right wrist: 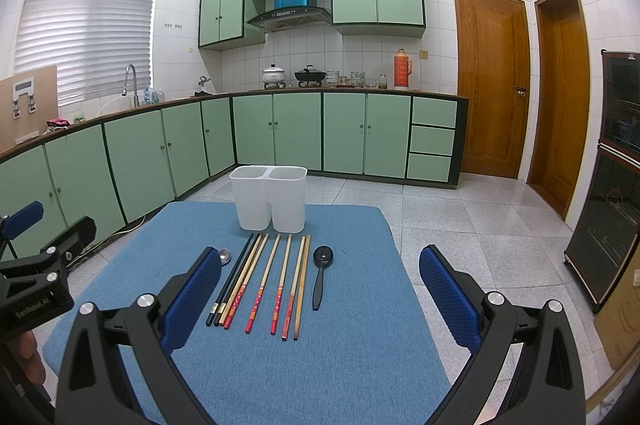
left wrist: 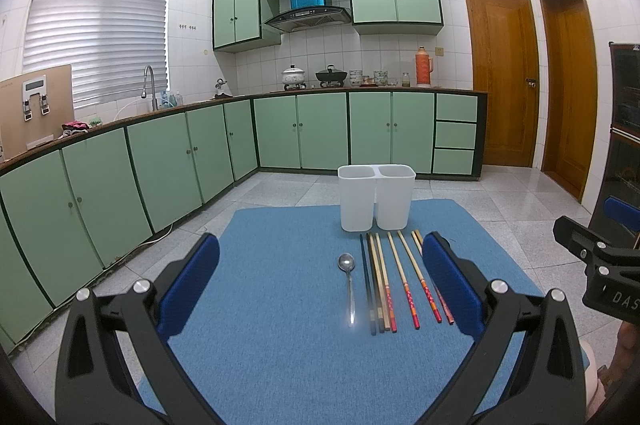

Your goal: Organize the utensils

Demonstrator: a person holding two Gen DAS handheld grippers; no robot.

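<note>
My left gripper (left wrist: 320,279) and right gripper (right wrist: 320,285) hang with jaws spread wide, holding nothing. On the blue mat (right wrist: 352,353), chopsticks (right wrist: 280,279), a metal spoon (left wrist: 347,277) and a black spoon (right wrist: 321,271) lie side by side, long axes running toward the white two-compartment holder (right wrist: 269,199), bowls nearest it.

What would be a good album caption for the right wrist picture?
Open right gripper hovering over chopsticks, a black spoon and a white two-compartment holder on a blue mat.

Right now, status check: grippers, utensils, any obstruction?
Left gripper and right gripper open, empty, above mat. Chopsticks, metal spoon, black spoon lie before empty white holder. Path clear.
</note>
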